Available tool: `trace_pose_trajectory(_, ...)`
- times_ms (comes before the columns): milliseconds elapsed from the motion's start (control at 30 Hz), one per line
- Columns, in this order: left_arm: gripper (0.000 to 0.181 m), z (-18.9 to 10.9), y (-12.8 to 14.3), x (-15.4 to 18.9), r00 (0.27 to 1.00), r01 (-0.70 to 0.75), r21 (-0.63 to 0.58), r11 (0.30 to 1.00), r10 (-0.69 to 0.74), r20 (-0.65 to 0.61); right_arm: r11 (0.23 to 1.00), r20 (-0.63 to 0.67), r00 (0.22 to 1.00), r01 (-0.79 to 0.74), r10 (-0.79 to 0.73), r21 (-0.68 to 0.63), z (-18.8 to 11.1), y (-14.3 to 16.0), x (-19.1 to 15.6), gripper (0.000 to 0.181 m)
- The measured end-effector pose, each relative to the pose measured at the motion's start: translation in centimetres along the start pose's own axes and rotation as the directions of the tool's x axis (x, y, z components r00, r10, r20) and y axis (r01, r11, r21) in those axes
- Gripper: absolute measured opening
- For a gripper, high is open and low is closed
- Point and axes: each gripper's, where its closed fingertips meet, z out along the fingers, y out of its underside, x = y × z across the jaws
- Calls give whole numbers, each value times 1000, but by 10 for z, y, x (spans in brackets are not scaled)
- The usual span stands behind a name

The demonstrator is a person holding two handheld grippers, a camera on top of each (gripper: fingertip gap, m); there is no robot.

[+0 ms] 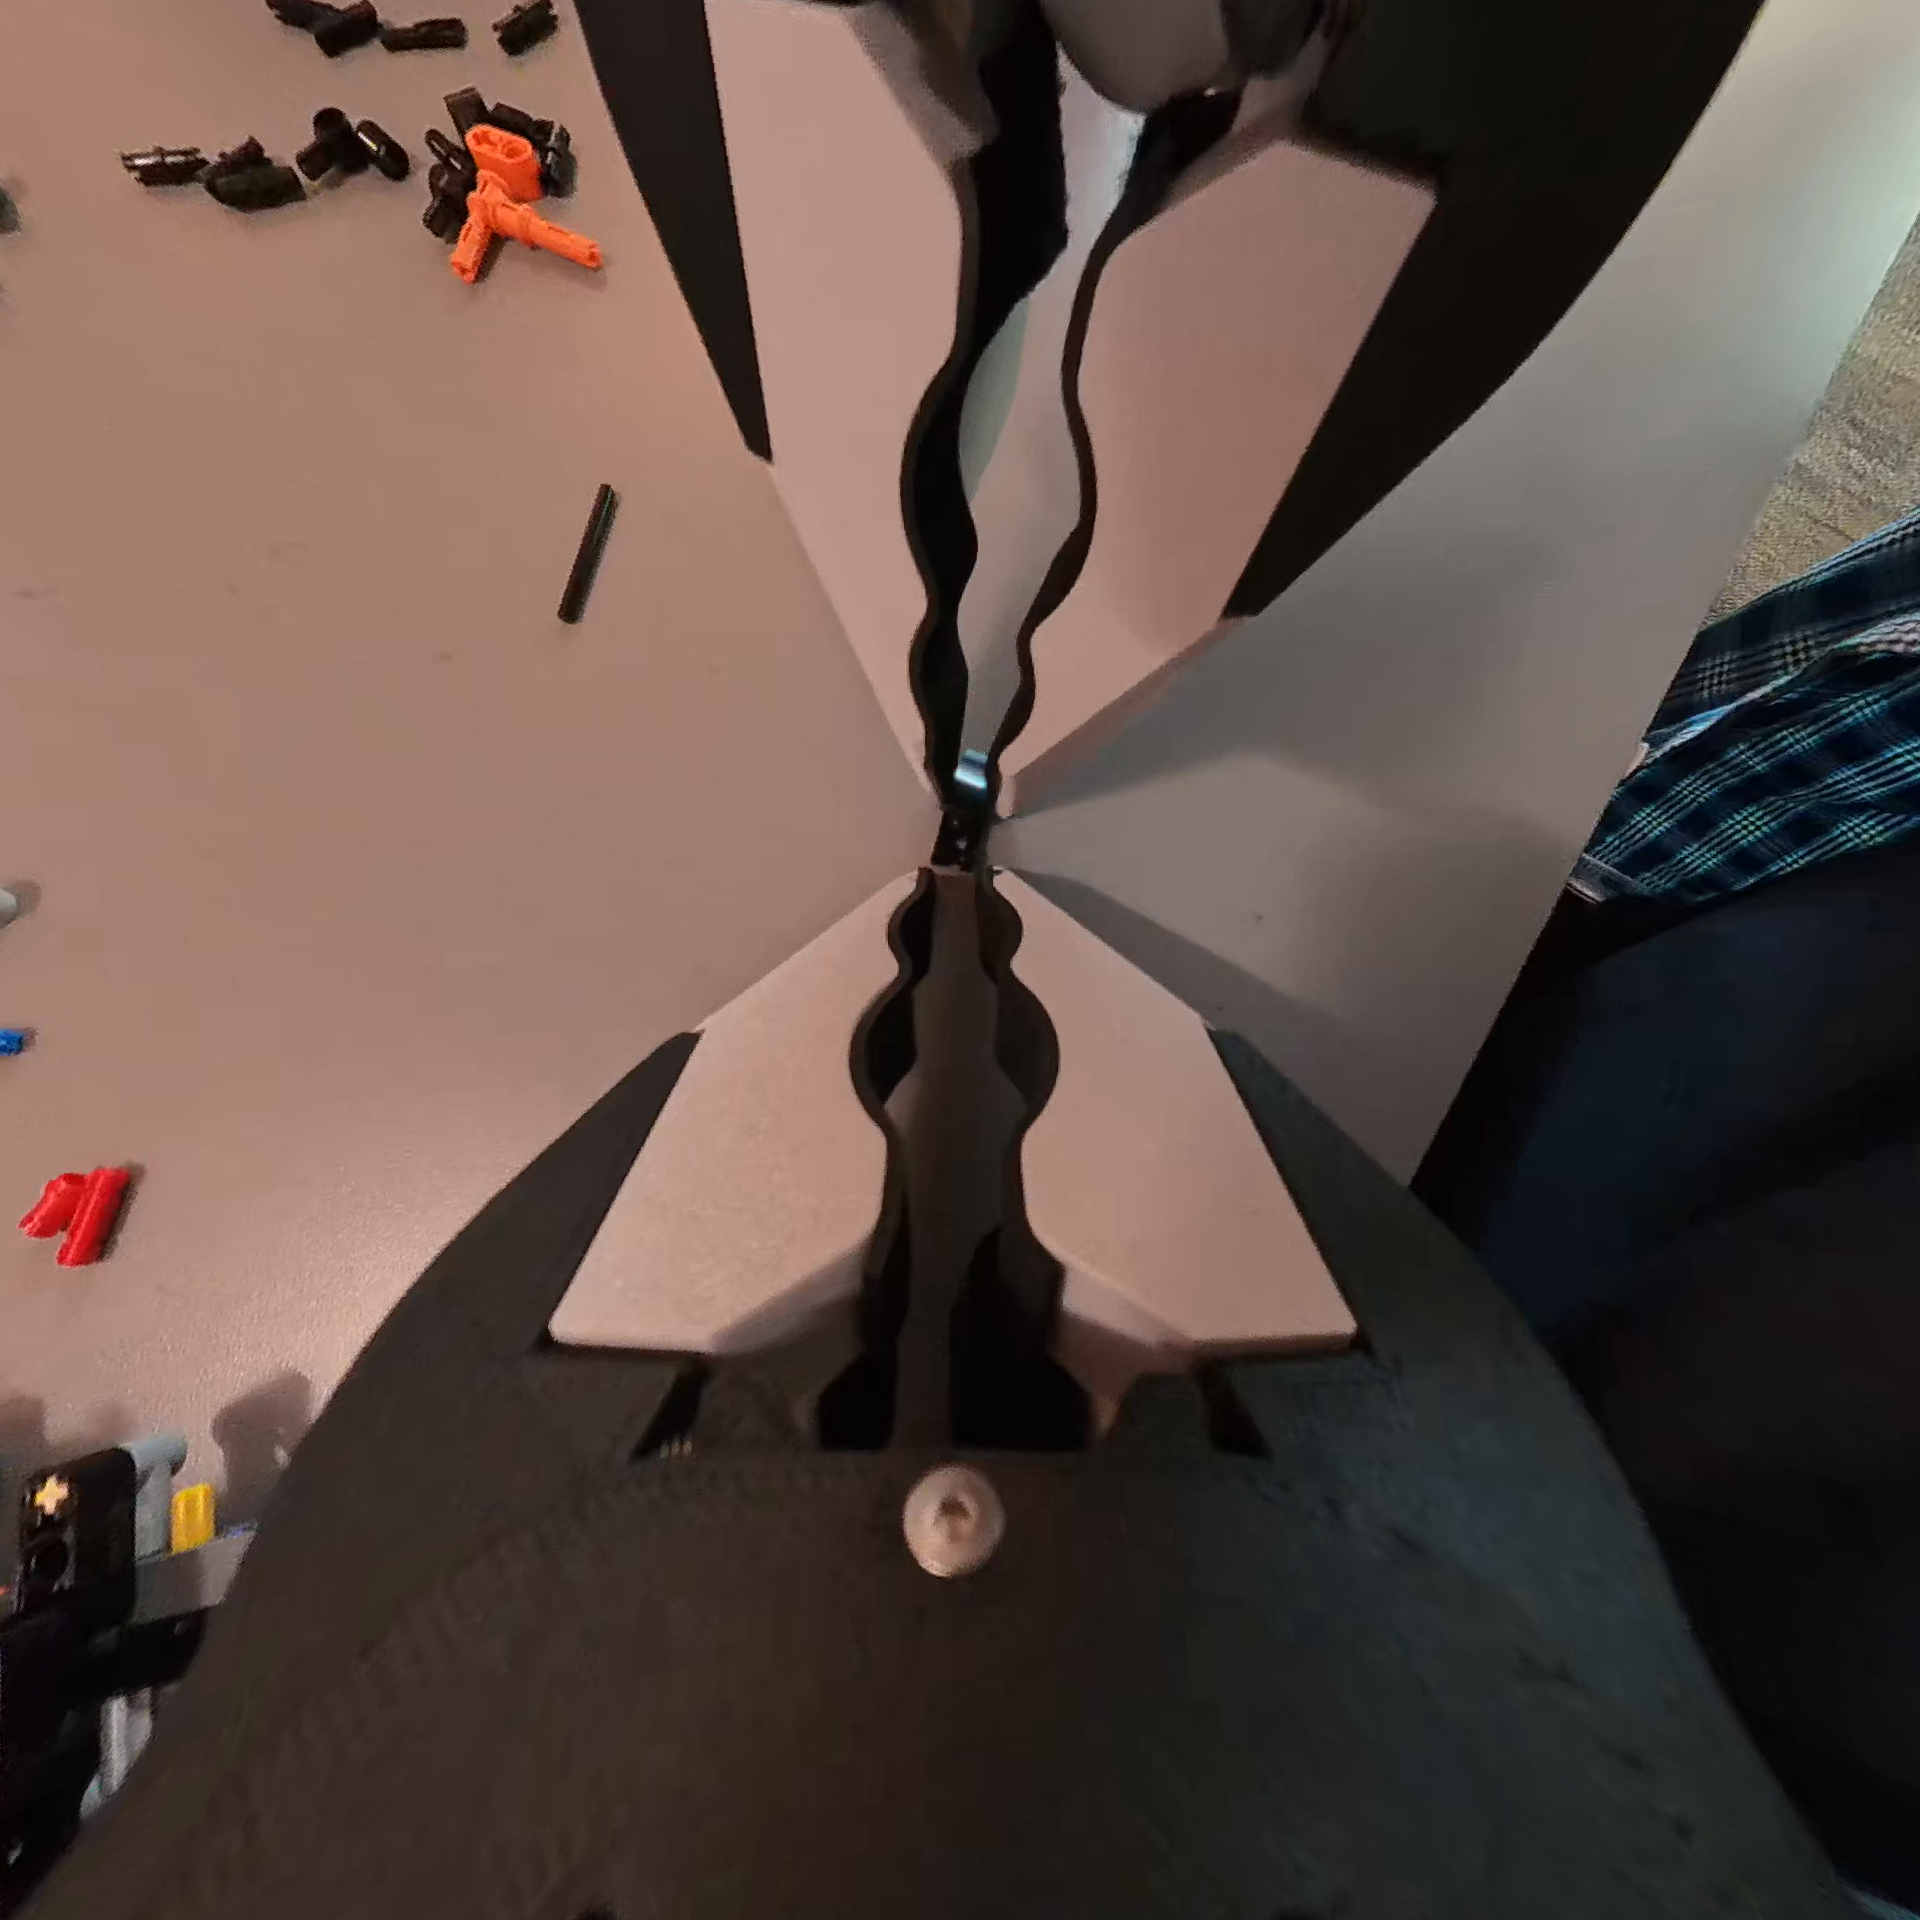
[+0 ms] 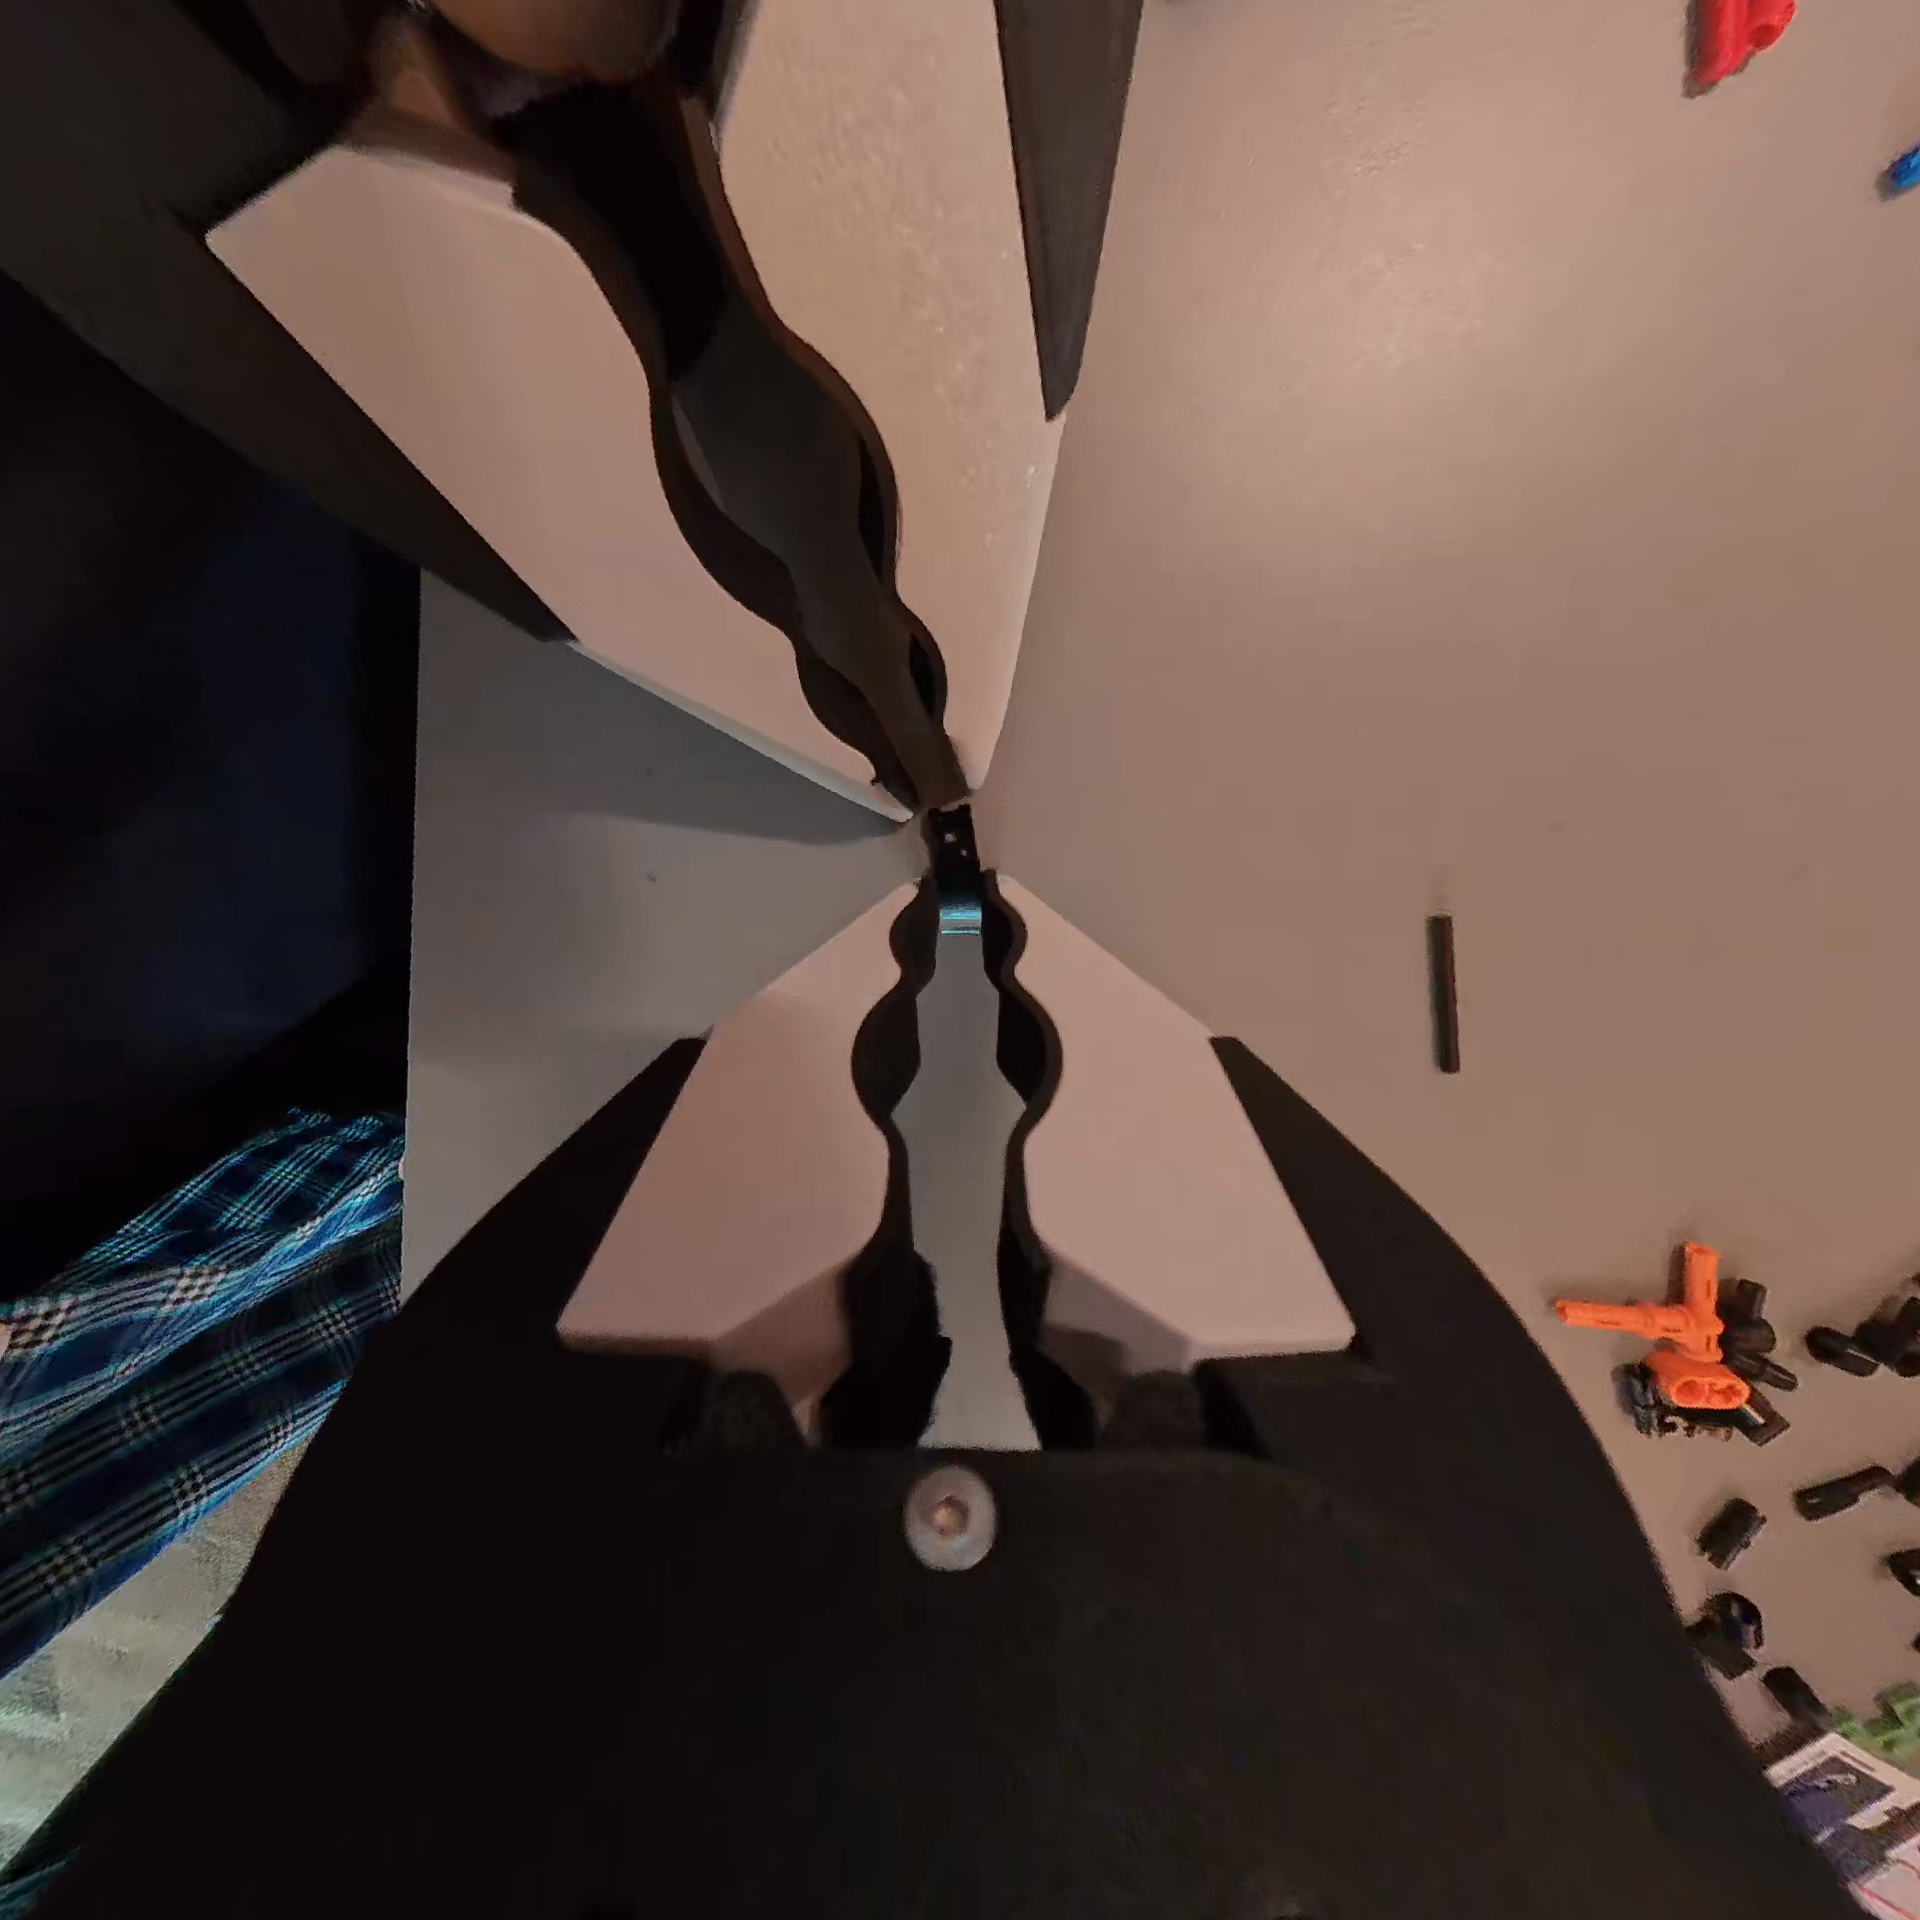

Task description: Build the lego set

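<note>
Both grippers meet tip to tip above the white table [image 1: 312,831]. My left gripper [image 1: 958,875] is shut on a small black pin [image 1: 956,840] that sticks out past its tips. My right gripper [image 2: 961,885] is shut on a small dark connector with a bluish sheen [image 2: 961,914]. In the left wrist view the right gripper [image 1: 971,774] comes down from the top, holding that connector [image 1: 974,774]. In the right wrist view the left gripper [image 2: 925,795] comes in from the upper left, and the pin [image 2: 951,836] touches the connector. I cannot tell how far the pin sits in it.
On the table lie orange pieces [image 1: 509,197] [image 2: 1683,1340] among several black pins [image 1: 260,171], a black axle [image 1: 587,556] [image 2: 1442,992], a red piece [image 1: 78,1210] and a partly built model [image 1: 73,1558]. A plaid cloth [image 1: 1766,748] lies past the table's edge. A booklet [image 2: 1849,1787] lies at lower right. The tips of both grippers are at nearly the same place.
</note>
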Motion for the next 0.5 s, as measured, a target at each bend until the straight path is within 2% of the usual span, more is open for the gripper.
trace_pose_trajectory(500, 7, 1, -1, 0, 1000, 8, 1, 1000, -8, -9, 989, -5, 999, -43, 44, 142, -2, -2, 3, 5)
